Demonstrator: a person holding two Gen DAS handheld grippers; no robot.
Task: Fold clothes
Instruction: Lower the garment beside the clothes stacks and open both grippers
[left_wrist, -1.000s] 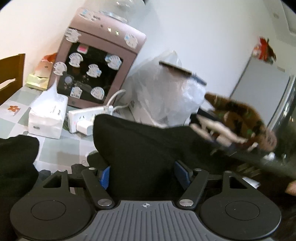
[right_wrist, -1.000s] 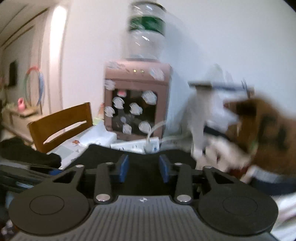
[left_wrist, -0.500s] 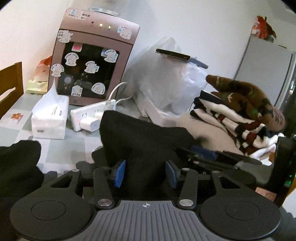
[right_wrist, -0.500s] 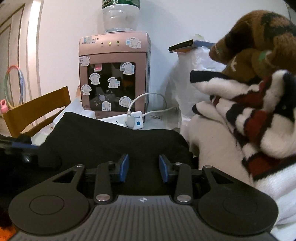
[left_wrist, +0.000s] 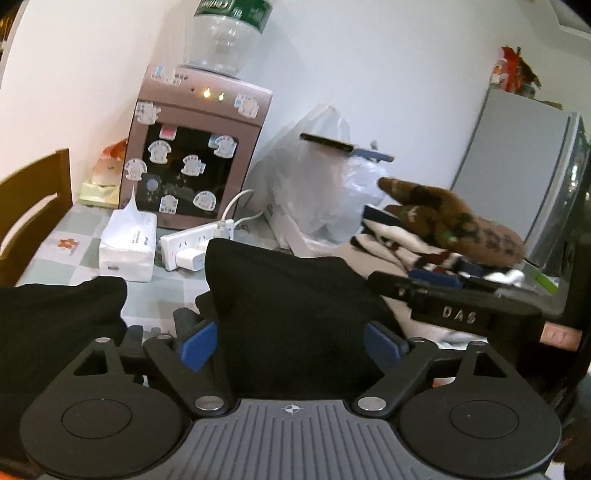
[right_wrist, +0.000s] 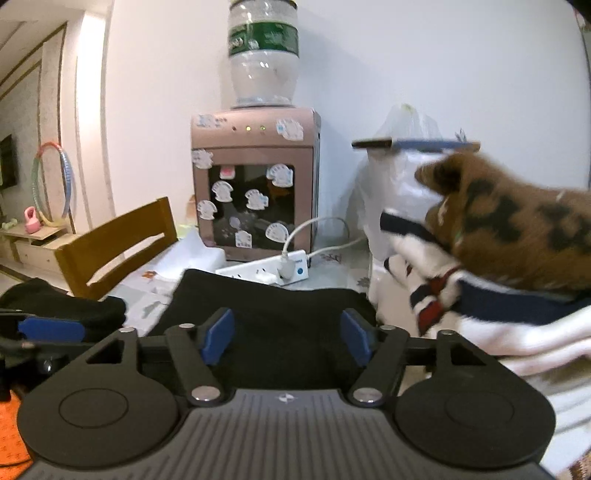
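Observation:
A black garment (left_wrist: 288, 295) lies bunched on the table straight ahead of both grippers. My left gripper (left_wrist: 290, 343) has its jaws opening wide; the black cloth fills the gap between the blue pads (left_wrist: 195, 345) without being pinched. My right gripper (right_wrist: 287, 336) is also opening, with the same black garment (right_wrist: 273, 306) between its pads (right_wrist: 356, 336), loose. In the left wrist view the right gripper (left_wrist: 443, 306) reaches in from the right. A second black fold (left_wrist: 62, 306) lies at the left.
A pile of folded clothes, a striped sweater (right_wrist: 498, 332) under a brown patterned one (right_wrist: 517, 236), stands close on the right. Behind are a pink water dispenser (left_wrist: 192, 166), a tissue box (left_wrist: 127, 240), a power strip (right_wrist: 266, 267), a plastic bag (left_wrist: 317, 192) and a wooden chair (right_wrist: 118, 243).
Both grippers' jaws have spread apart off the black garment. The left jaws narrowed first, then widened. Both views have drawn back and risen slightly from the cloth.

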